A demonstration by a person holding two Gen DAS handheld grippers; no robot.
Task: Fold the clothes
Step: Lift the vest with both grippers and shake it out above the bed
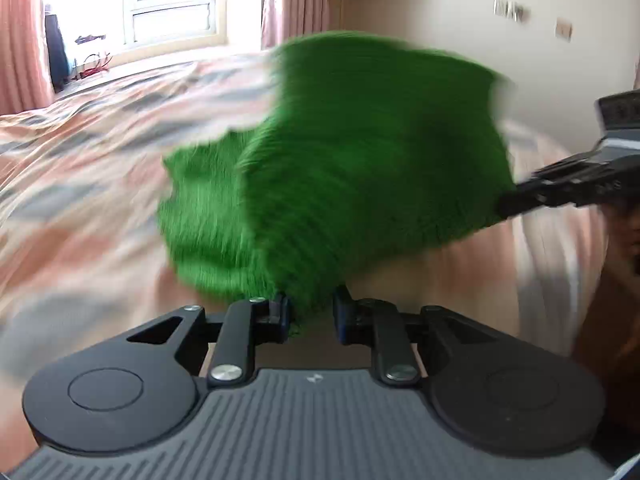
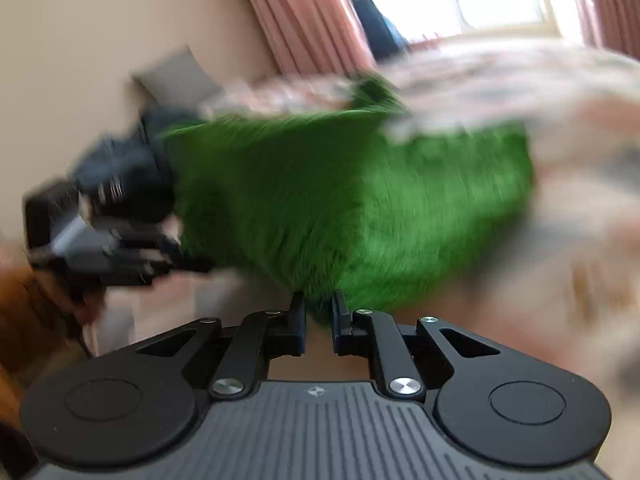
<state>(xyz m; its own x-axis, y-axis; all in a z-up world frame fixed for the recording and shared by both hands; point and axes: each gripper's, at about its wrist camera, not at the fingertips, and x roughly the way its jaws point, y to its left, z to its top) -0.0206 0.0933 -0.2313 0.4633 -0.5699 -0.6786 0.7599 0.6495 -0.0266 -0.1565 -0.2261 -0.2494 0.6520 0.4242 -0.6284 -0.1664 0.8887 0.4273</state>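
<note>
A green garment (image 1: 352, 168) hangs spread in the air above the bed, blurred by motion. My left gripper (image 1: 311, 312) is shut on its near lower edge. In the left wrist view the right gripper (image 1: 516, 200) comes in from the right and grips the cloth's right edge. In the right wrist view the green garment (image 2: 360, 208) fills the middle, and my right gripper (image 2: 319, 312) is shut on its lower edge. The left gripper (image 2: 176, 256) shows at the left, holding the cloth's other side. Part of the garment drapes back onto the bed.
A bed with a pink, grey and white patterned cover (image 1: 100, 140) lies under the cloth. Pink curtains (image 1: 296, 0) and a bright window (image 1: 172, 4) stand behind it. A cream wall (image 1: 480, 60) is at the right. A grey pillow (image 2: 176, 76) sits by the wall.
</note>
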